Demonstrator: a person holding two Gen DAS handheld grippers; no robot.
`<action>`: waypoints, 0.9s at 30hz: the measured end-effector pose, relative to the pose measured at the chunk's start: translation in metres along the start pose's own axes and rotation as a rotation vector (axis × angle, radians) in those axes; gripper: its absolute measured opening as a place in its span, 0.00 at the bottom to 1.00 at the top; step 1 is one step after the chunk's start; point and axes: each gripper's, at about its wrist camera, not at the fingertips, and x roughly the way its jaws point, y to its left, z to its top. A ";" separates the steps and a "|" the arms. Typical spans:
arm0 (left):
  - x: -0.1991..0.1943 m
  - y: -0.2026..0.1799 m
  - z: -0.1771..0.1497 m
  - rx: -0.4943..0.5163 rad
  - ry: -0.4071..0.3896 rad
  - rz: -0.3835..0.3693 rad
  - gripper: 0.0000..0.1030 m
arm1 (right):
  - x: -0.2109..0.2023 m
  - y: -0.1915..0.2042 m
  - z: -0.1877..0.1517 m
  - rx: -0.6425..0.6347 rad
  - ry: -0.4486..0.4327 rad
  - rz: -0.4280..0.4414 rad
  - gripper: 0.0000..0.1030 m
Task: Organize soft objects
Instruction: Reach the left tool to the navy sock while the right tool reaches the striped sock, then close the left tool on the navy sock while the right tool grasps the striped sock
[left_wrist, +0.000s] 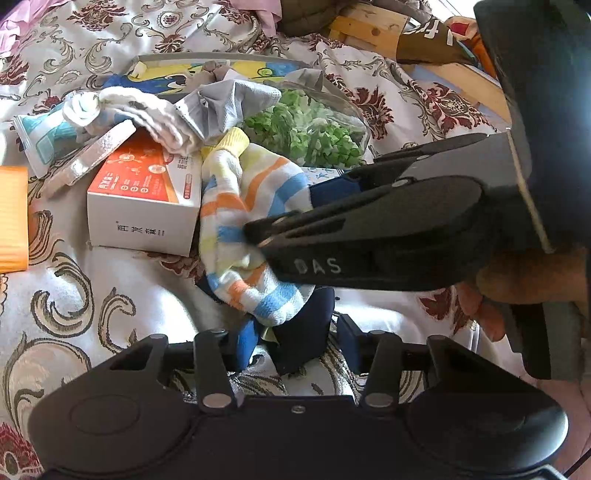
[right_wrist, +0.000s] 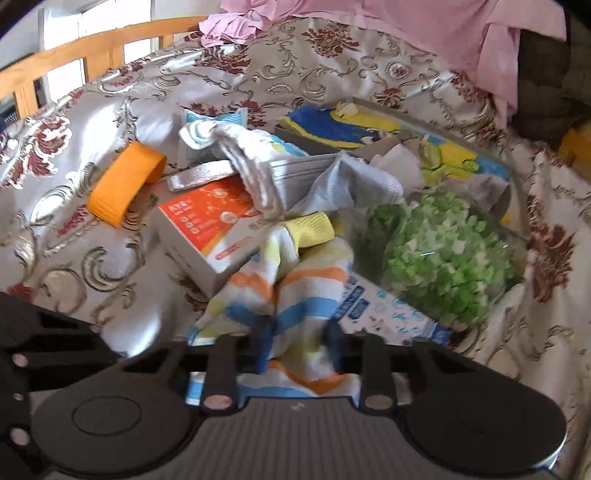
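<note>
A sock striped in orange, blue and yellow (left_wrist: 251, 221) lies on the patterned bedspread (left_wrist: 92, 314), draped over other items. My right gripper (left_wrist: 255, 232) comes in from the right and is shut on the sock's middle. In the right wrist view the striped sock (right_wrist: 295, 291) is bunched between that gripper's (right_wrist: 297, 343) blue fingers. A dark blue cloth (left_wrist: 306, 328) lies under the sock's lower end. My left gripper (left_wrist: 297, 343) has this cloth between its fingers, and both pads seem to press on it.
An orange-and-white box (left_wrist: 144, 206), a clear bag of green bits (left_wrist: 314, 133), white and grey socks (left_wrist: 155, 114) and a shallow tray (left_wrist: 207, 59) crowd the area behind. An orange ribbed roll (right_wrist: 125, 184) lies left. A wooden rail (right_wrist: 92, 48) and pink fabric (right_wrist: 424, 33) border the bed.
</note>
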 end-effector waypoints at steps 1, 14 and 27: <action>0.000 0.000 0.000 0.001 -0.002 0.000 0.47 | 0.000 -0.002 0.001 0.004 -0.001 -0.001 0.21; -0.003 0.007 0.003 -0.041 0.005 0.046 0.12 | -0.016 -0.053 0.005 0.229 -0.109 -0.091 0.12; -0.020 0.035 0.012 -0.172 -0.055 0.237 0.08 | -0.016 -0.073 0.000 0.351 -0.102 -0.060 0.28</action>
